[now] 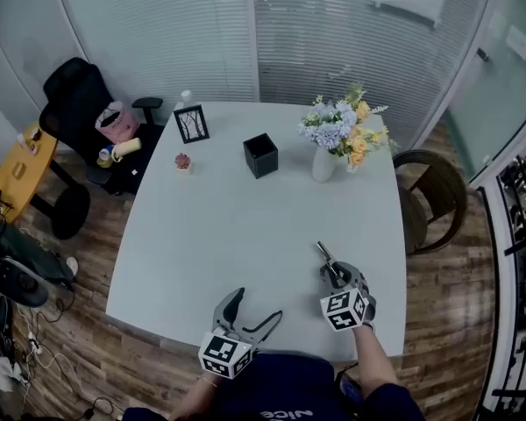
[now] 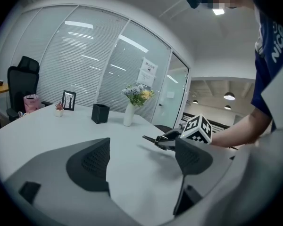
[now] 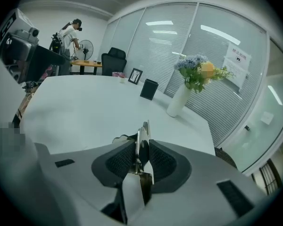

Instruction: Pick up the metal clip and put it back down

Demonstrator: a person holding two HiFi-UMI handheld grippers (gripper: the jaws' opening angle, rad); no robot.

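My right gripper (image 1: 331,271) is shut on the metal clip (image 1: 320,251) over the front right part of the white table (image 1: 202,235). In the right gripper view the clip (image 3: 142,134) stands edge-on between the pads of the right gripper (image 3: 140,160), its silver end poking past the fingertips. The left gripper view shows the right gripper (image 2: 169,140) with the clip (image 2: 149,138) just above the tabletop, a shadow under it. My left gripper (image 1: 259,305) is open and empty near the table's front edge. Nothing lies between the pads of the left gripper (image 2: 144,159).
At the back of the table stand a black box (image 1: 260,155), a white vase of flowers (image 1: 324,160), a picture frame (image 1: 191,124) and a small potted plant (image 1: 183,161). A wooden chair (image 1: 436,198) is at the right, a black office chair (image 1: 77,103) at the left.
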